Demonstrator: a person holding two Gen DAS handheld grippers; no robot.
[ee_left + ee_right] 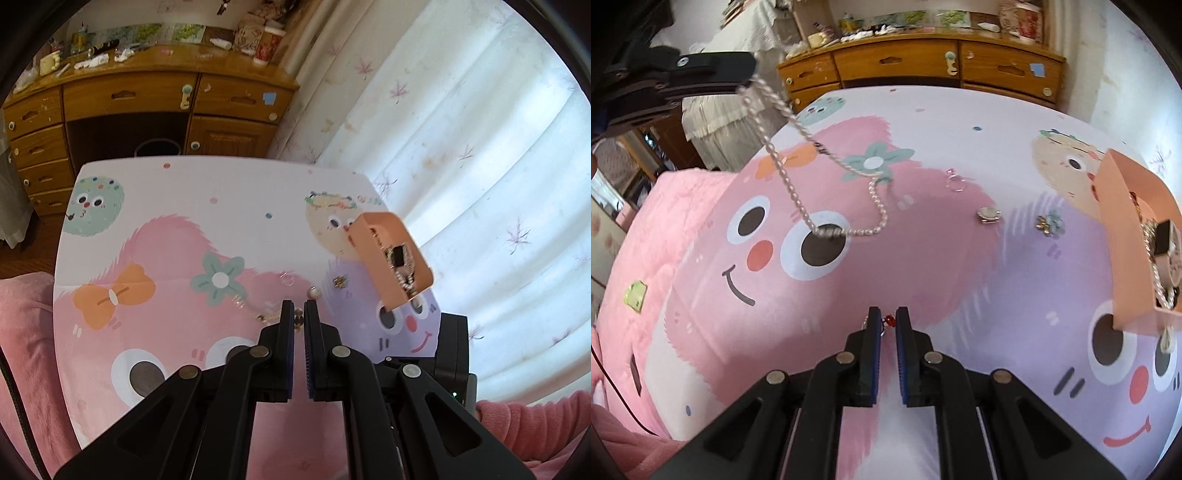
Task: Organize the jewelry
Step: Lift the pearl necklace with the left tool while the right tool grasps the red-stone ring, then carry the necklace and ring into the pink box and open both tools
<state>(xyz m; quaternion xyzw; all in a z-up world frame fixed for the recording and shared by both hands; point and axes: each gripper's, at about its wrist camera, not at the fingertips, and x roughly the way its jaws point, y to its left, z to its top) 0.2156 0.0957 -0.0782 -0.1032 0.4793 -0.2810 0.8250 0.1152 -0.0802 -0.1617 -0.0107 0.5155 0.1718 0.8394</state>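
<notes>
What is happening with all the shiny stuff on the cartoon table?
A person is tidying jewelry with two tongs. The left tongs are shut on a pearl necklace, lifting it so that only its low end touches the table. The right tongs are shut on a small red-beaded piece. A ring and two small ornaments lie loose near the pink box, which already holds some jewelry.

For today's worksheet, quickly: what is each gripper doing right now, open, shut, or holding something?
Left gripper: shut on the pearl necklace, which hangs down to the table.
Right gripper: shut on a small red-beaded piece.
</notes>
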